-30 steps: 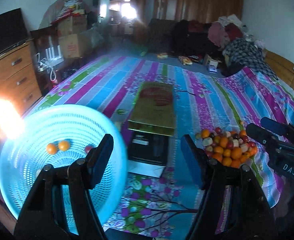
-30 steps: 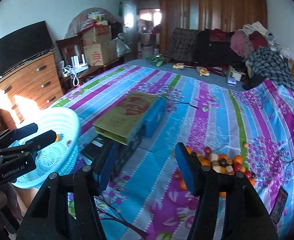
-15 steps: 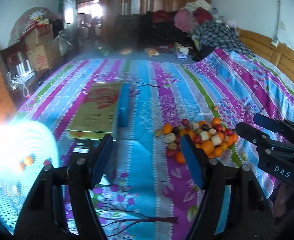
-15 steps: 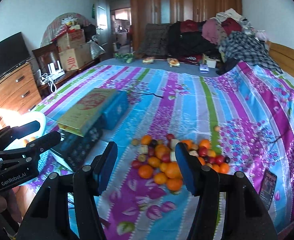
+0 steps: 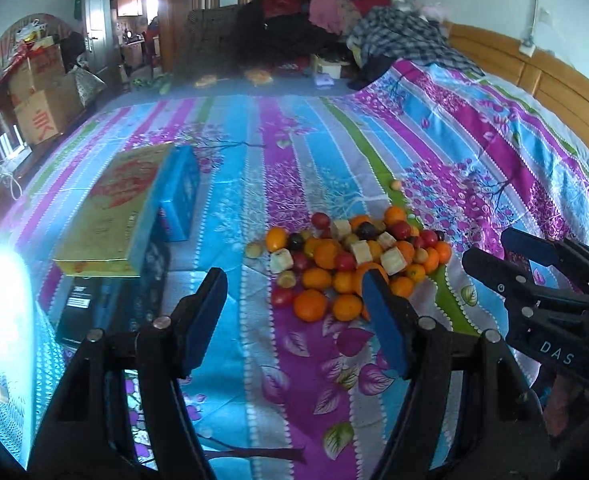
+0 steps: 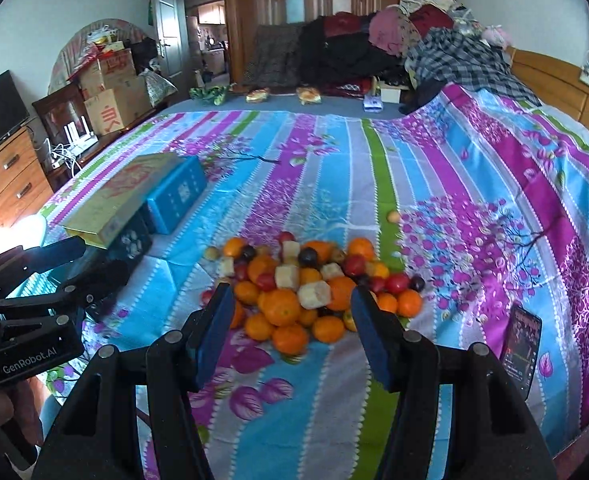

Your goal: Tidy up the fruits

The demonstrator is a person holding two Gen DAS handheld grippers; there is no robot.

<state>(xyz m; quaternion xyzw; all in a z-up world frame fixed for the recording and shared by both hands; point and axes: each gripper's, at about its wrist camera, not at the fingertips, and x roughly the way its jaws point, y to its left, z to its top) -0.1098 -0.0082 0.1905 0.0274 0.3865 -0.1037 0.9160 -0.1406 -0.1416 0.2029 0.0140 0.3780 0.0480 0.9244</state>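
Note:
A pile of fruit (image 5: 346, 264) lies on the striped bedspread: oranges, small red and dark fruits, pale cut chunks. It also shows in the right wrist view (image 6: 306, 284). One small fruit (image 6: 393, 216) lies apart, farther back. My left gripper (image 5: 294, 304) is open and empty, above the bed to the left of the pile. My right gripper (image 6: 290, 324) is open and empty, its jaws framing the pile's near edge. The light blue perforated basket (image 5: 10, 384) sits at the far left, washed out by glare.
A yellow-topped box (image 5: 118, 216) and a blue box (image 5: 178, 192) lie stacked on dark boxes left of the pile. A phone (image 6: 520, 344) lies on the bed to the right. Clothes are heaped at the far end, the headboard (image 5: 534, 80) runs along the right.
Both grippers have swung right, away from the basket and towards the fruit pile, which now sits close in front of them. Both stay open and empty.

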